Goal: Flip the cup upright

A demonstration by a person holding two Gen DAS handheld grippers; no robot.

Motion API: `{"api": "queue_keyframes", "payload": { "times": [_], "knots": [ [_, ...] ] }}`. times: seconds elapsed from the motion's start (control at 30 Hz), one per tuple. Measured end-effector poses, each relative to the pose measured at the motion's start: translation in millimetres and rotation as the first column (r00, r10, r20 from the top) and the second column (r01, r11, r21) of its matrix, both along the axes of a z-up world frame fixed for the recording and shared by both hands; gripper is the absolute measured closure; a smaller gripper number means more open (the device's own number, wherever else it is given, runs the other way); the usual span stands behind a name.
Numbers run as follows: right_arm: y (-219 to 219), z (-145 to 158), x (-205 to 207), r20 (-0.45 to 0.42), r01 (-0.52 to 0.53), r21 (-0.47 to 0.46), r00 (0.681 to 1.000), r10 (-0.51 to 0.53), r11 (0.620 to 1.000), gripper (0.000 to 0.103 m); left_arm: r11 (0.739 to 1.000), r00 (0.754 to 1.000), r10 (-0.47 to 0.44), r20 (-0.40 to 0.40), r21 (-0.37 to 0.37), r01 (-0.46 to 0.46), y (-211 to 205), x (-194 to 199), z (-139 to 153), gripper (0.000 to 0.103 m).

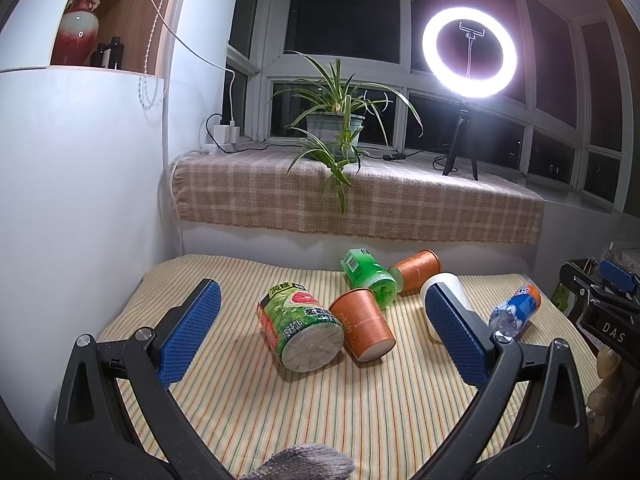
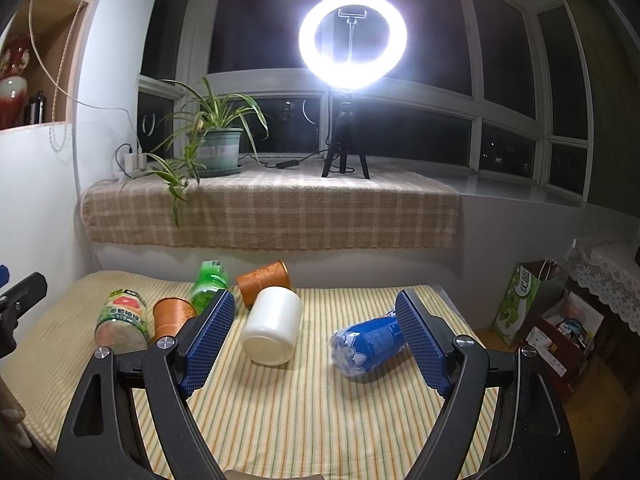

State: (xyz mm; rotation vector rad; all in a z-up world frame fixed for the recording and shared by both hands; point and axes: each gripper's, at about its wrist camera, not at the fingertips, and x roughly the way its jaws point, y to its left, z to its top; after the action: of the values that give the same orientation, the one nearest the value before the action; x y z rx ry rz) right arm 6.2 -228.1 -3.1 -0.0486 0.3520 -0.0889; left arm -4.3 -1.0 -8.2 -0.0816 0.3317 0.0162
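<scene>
Several containers lie on their sides on the striped cloth table (image 1: pixel 248 412). A near orange paper cup (image 1: pixel 362 326) lies beside a green-labelled bottle (image 1: pixel 300 330). A second orange cup (image 1: pixel 416 270) lies farther back, next to a small green bottle (image 1: pixel 368 276). A white cup (image 2: pixel 274 326) lies on its side, base toward the camera. My left gripper (image 1: pixel 320 334) is open and empty, just short of the near orange cup. My right gripper (image 2: pixel 316 330) is open and empty, with the white cup and a blue bottle (image 2: pixel 366 344) between its fingers.
A windowsill (image 2: pixel 272 208) with a checked cloth runs behind the table, holding a potted plant (image 2: pixel 218 148) and a lit ring light (image 2: pixel 352 40) on a tripod. A white wall (image 1: pixel 80 200) bounds the left. Boxes and bags (image 2: pixel 548 312) stand on the floor to the right.
</scene>
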Motion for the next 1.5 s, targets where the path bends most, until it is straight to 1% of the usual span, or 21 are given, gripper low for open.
{"api": "queue_keyframes", "payload": {
  "times": [0.27, 0.33, 0.37, 0.4, 0.47, 0.73, 0.8, 0.93, 0.97, 1.0, 1.07, 1.23, 1.33, 1.4, 1.5],
  "knots": [
    [2.9, -1.5, 4.8, -0.007, -0.009, 0.000, 1.000, 0.009, 1.000, 0.020, 1.000, 1.000, 0.000, -0.002, 0.000, 0.000, 0.2, 0.4, 0.0, 0.000],
    [4.3, -1.7, 6.2, -0.008, -0.014, -0.002, 1.000, 0.014, 1.000, 0.020, 1.000, 1.000, 0.000, -0.004, 0.001, 0.000, 2.6, -0.4, -6.9, 0.000],
    [5.2, -1.6, 7.3, -0.008, -0.016, -0.004, 1.000, 0.016, 1.000, 0.020, 1.000, 1.000, 0.000, -0.005, 0.001, 0.000, 9.9, 0.7, -17.6, 0.000],
    [6.1, -1.7, 8.6, -0.010, -0.019, -0.006, 1.000, 0.019, 1.000, 0.020, 1.000, 1.000, 0.000, -0.007, 0.002, 0.000, 12.0, 1.0, -22.3, 0.000],
    [9.3, -2.5, 12.0, -0.014, -0.027, -0.010, 1.000, 0.027, 1.000, 0.020, 1.000, 1.000, -0.001, -0.011, 0.005, 0.001, 14.3, 0.2, -25.7, 0.000],
    [22.2, -4.8, 31.7, -0.031, -0.072, -0.016, 0.997, 0.071, 0.997, 0.020, 1.000, 0.999, 0.022, -0.048, 0.010, -0.022, 27.2, 6.7, -24.6, 0.000],
    [26.0, -5.9, 40.0, -0.047, -0.096, -0.013, 0.994, 0.095, 0.995, 0.020, 0.999, 0.998, 0.031, -0.057, 0.009, -0.031, 31.4, 7.1, -24.4, 0.000],
    [32.2, -9.9, 68.9, -0.118, -0.169, 0.035, 0.978, 0.172, 0.985, 0.020, 0.999, 0.996, 0.051, -0.080, 0.011, -0.050, 43.5, 8.2, -27.9, 0.000],
    [33.9, -11.1, 79.5, -0.147, -0.190, 0.048, 0.970, 0.195, 0.981, 0.020, 0.998, 0.995, 0.056, -0.086, 0.011, -0.055, 46.6, 7.3, -29.3, 0.000],
    [35.7, -12.8, 88.5, -0.193, -0.218, 0.058, 0.955, 0.225, 0.974, 0.020, 0.998, 0.994, 0.060, -0.095, 0.009, -0.060, 50.5, 7.8, -30.9, 0.000],
    [40.6, -16.4, 111.2, -0.248, -0.256, 0.096, 0.930, 0.272, 0.962, 0.020, 0.997, 0.992, 0.071, -0.107, 0.001, -0.071, 58.3, 6.3, -34.5, 0.000],
    [56.3, -24.7, 164.5, -0.375, -0.329, 0.166, 0.851, 0.368, 0.930, 0.020, 0.994, 0.985, 0.110, -0.136, -0.007, -0.112, 76.2, 2.1, -43.7, 0.000],
    [68.5, -33.1, 196.9, -0.454, -0.357, 0.212, 0.789, 0.415, 0.910, 0.020, 0.991, 0.980, 0.130, -0.150, -0.010, -0.133, 84.5, -0.5, -48.8, 0.000],
    [77.4, -42.3, 220.2, -0.512, -0.361, 0.249, 0.738, 0.439, 0.898, 0.020, 0.989, 0.977, 0.143, -0.159, -0.012, -0.146, 89.7, -1.4, -52.5, 0.000],
    [84.8, -54.2, 245.9, -0.577, -0.341, 0.282, 0.687, 0.442, 0.897, 0.020, 0.986, 0.972, 0.160, -0.174, -0.021, -0.166, 98.8, -2.7, -57.7, 0.000]
  ]
}}
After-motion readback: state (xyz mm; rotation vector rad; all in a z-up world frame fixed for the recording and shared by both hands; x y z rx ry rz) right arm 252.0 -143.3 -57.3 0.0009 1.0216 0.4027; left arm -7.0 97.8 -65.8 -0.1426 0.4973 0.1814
